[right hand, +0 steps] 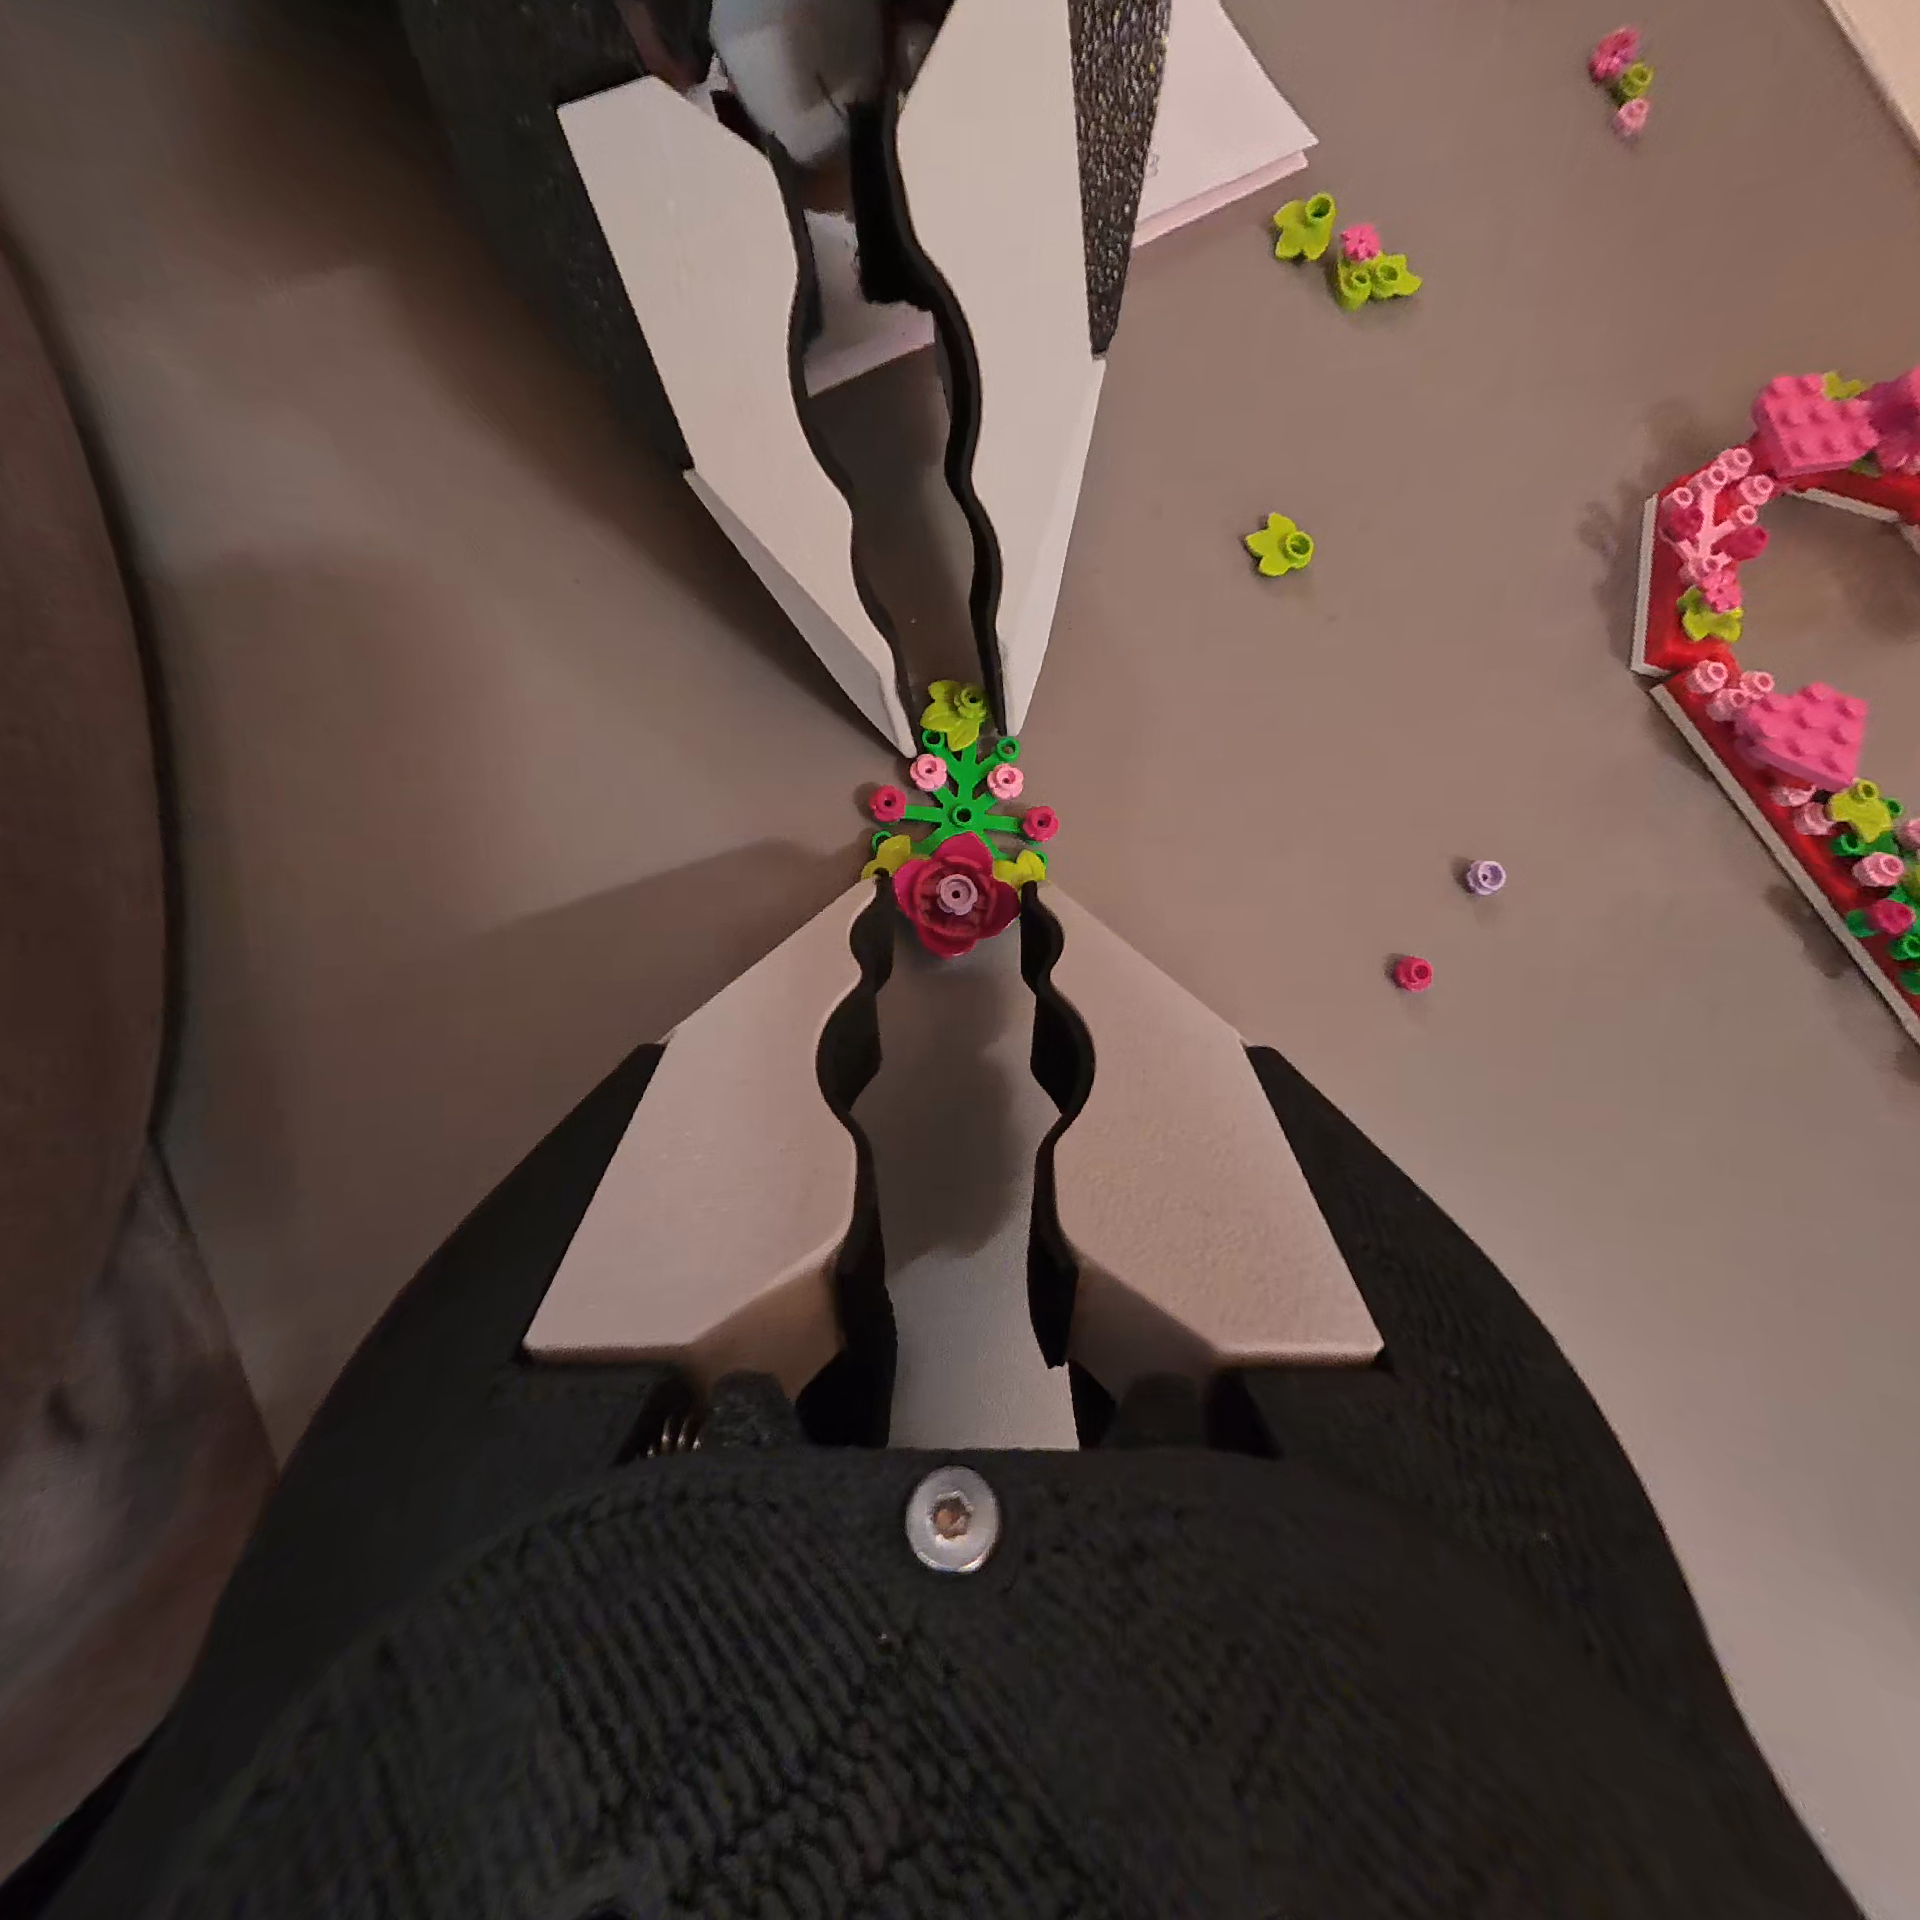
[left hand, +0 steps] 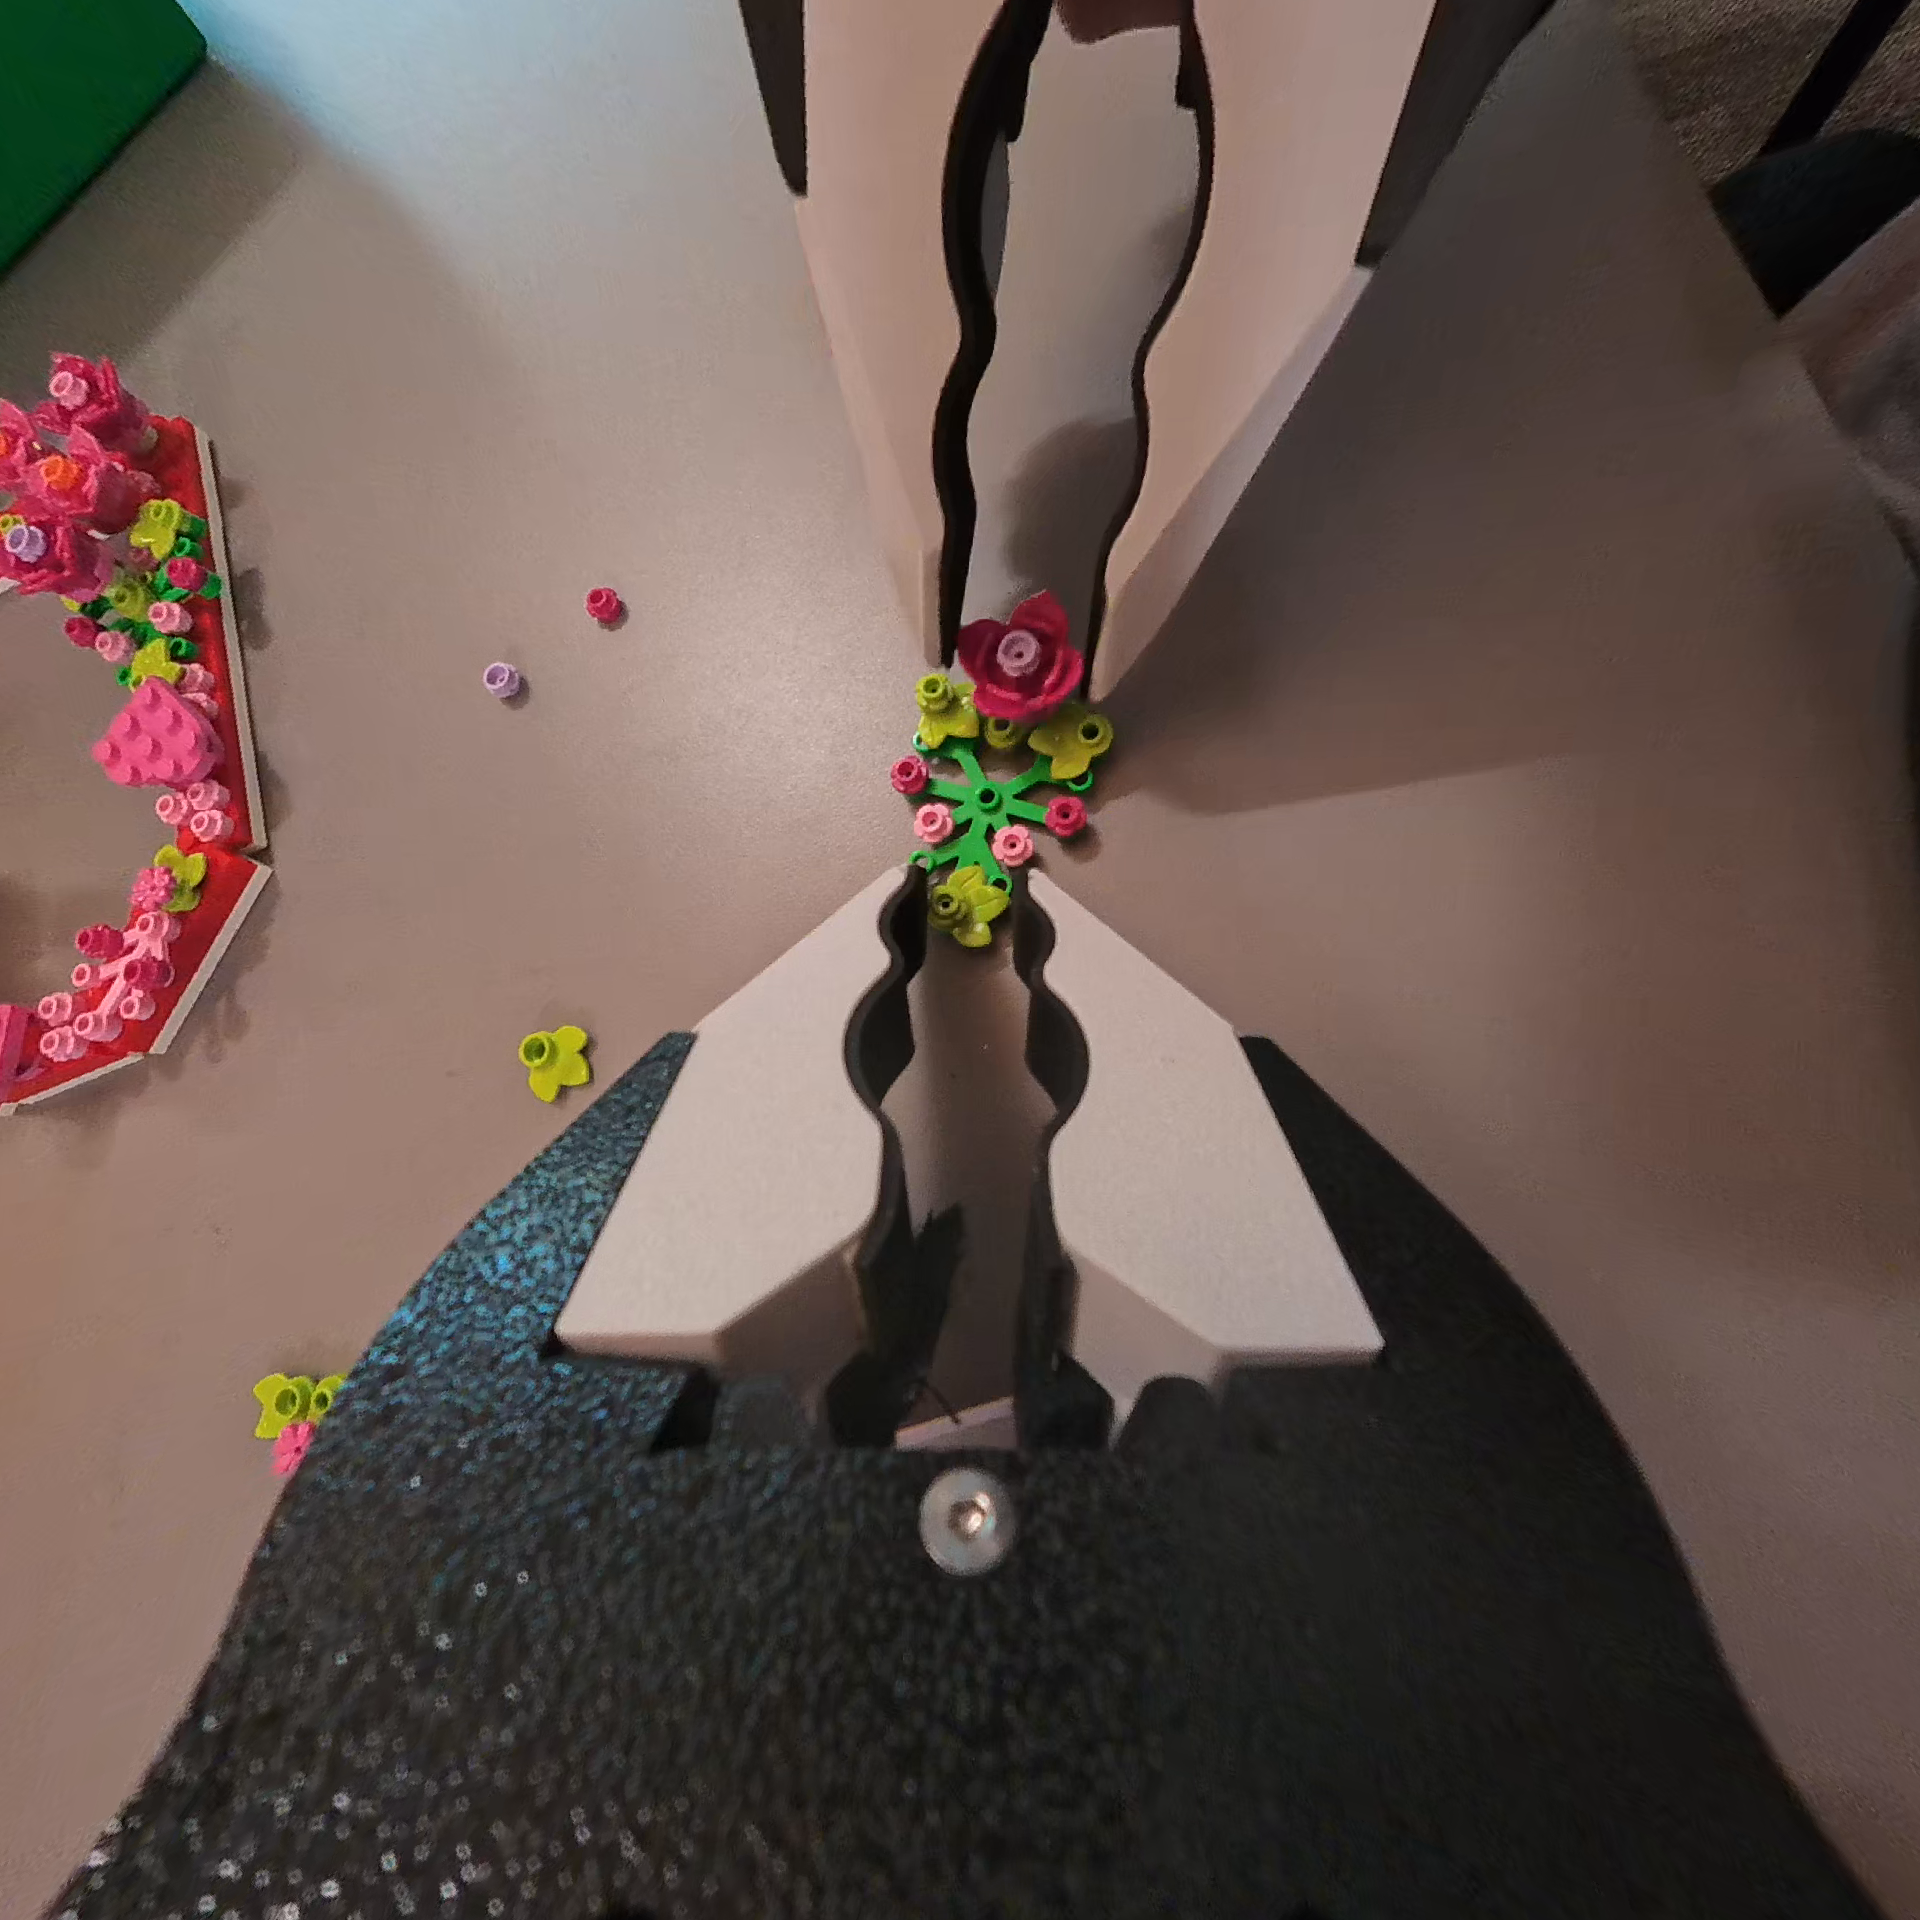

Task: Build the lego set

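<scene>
Left wrist view: wavy-padded left gripper (left hand: 968, 894) pinching studded green sprig (left hand: 982, 805).

Red lego frame (left hand: 234, 665) cut off at pic edge, both views

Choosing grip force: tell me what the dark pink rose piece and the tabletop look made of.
Dark pink rose piece: likely hard moulded plastic, smooth and slightly glossy, with crisp petal edges and a stud. Grey-brown tabletop: smooth matte surface with soft reflections, possibly laminate; cannot tell for certain.
</scene>
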